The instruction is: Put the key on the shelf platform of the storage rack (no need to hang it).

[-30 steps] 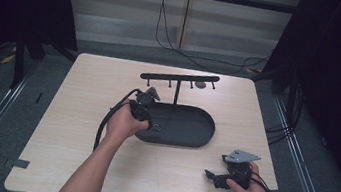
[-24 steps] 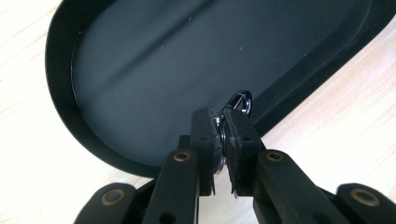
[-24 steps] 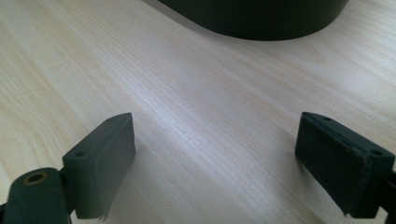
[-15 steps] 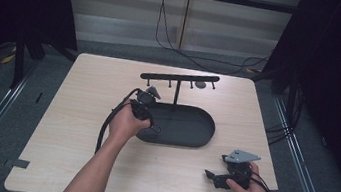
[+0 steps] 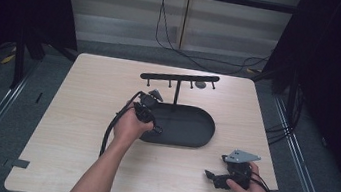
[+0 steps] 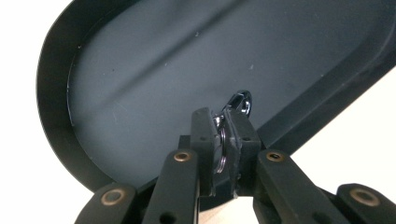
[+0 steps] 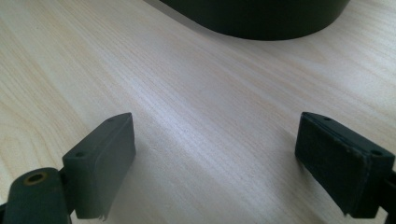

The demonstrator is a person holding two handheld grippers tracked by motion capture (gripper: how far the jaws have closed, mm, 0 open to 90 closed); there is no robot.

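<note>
Even overhead light brightens the table, with surroundings from nine to three o'clock nearly black. The tray shows a soft diagonal sheen, wood beside it overexposed; near jaws blur at six o'clock

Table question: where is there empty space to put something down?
The wooden table is bare along its whole left side, left of the black oval tray, and along the near edge between the two forearms. The middle is crowded: the tray, its hook stand, and the left hand-held gripper pinching a metal key ring over it. The right hand-held gripper fills the near right corner.
</note>
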